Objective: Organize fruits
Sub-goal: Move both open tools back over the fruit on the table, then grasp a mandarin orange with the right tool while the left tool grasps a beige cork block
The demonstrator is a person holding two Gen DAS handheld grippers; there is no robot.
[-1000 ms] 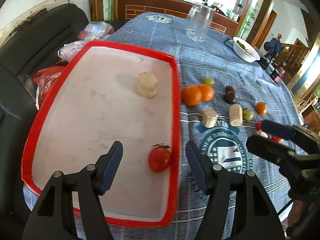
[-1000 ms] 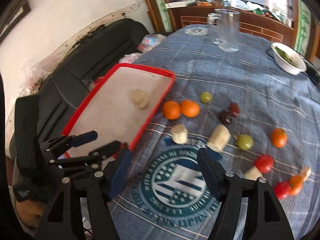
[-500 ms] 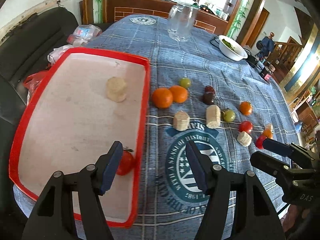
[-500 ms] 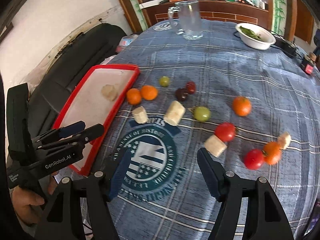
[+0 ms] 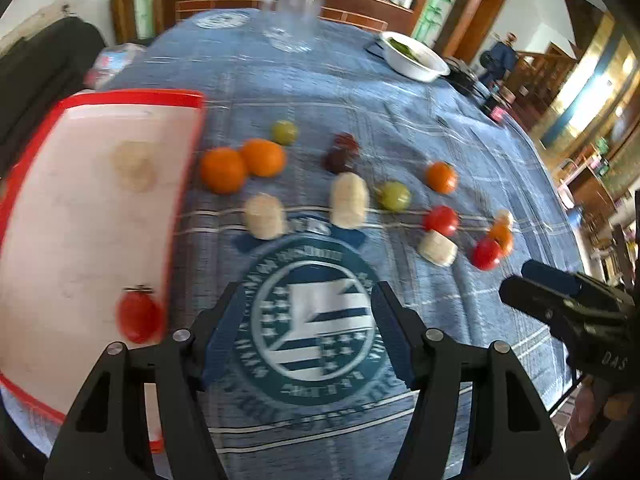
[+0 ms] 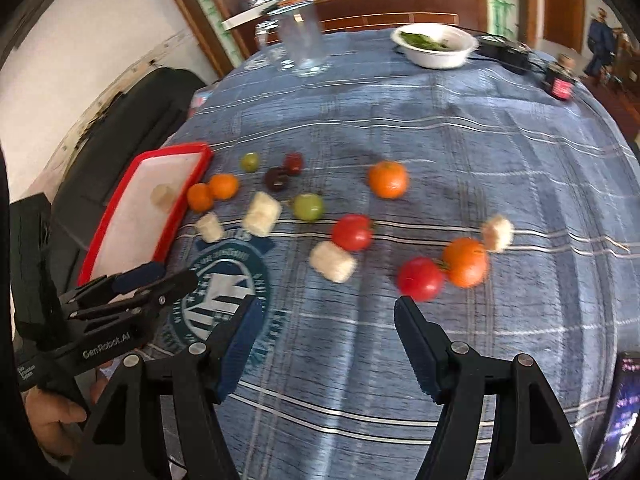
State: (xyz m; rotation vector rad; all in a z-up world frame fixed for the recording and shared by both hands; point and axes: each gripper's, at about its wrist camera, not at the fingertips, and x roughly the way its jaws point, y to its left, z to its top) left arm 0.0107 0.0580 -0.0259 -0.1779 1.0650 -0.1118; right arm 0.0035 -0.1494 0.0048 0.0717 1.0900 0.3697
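Note:
A red-rimmed tray (image 5: 188,98) (image 6: 168,150) lies at the left of the blue cloth, holding a red tomato (image 5: 138,316) and a pale cylinder piece (image 5: 134,164). Scattered on the cloth are two oranges (image 5: 240,164), a green fruit (image 6: 307,206), dark plums (image 6: 282,172), red tomatoes (image 6: 352,232) (image 6: 420,278), orange fruits (image 6: 387,179) and several pale pieces (image 6: 332,262). My left gripper (image 5: 306,334) hangs open and empty over the round printed emblem. My right gripper (image 6: 326,334) is open and empty, just short of a pale piece and a tomato.
A glass pitcher (image 6: 302,42) and a white bowl of greens (image 6: 436,44) stand at the far side of the table. A small dark jar (image 6: 560,82) sits far right. A black sofa (image 6: 132,120) runs along the left. A hand (image 6: 52,420) holds the left gripper's handle.
Both grippers have swept to the right: the left left the tray for the emblem on the cloth, the right went from the emblem toward the tomatoes. Their jaws kept the same width.

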